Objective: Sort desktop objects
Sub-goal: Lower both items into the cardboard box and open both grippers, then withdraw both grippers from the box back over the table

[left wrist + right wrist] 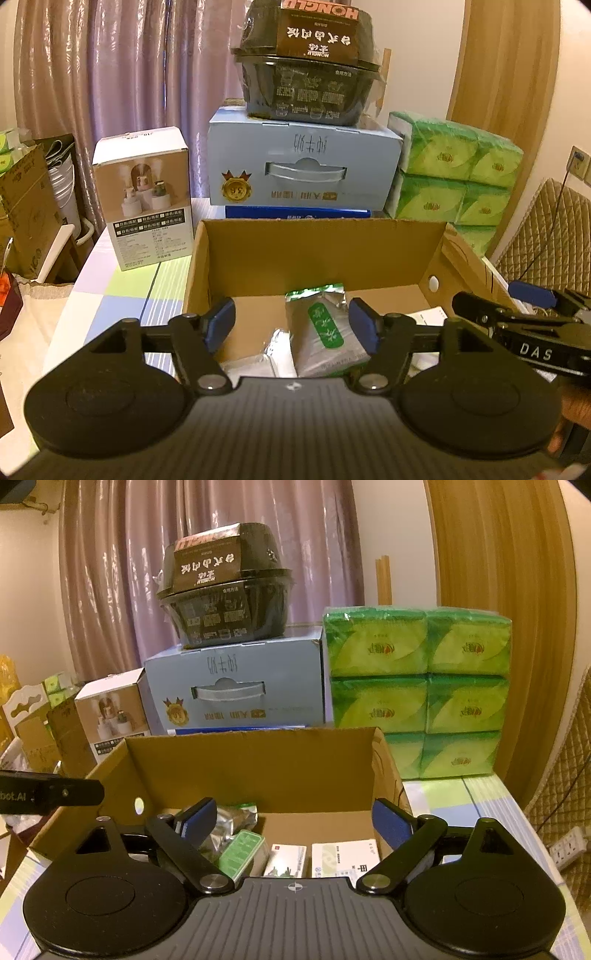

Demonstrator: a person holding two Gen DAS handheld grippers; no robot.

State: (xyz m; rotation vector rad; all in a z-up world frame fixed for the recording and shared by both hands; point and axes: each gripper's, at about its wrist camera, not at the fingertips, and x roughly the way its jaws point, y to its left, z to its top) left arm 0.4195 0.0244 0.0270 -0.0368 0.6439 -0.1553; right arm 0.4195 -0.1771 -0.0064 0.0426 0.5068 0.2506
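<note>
both grippers, left [291, 325] and right [293, 821], spread wide and empty over the box [317, 251]. sachet [327, 332] and packets [345, 854] already lying inside. risk: catching a box wall on descent, or crushing the soft sachet.

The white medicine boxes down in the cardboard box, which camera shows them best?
The right wrist view: two white medicine boxes lie flat on the floor of the cardboard box, between the open right gripper fingers. The left wrist view shows only a white sliver, low behind the silver-green pouch.
</note>
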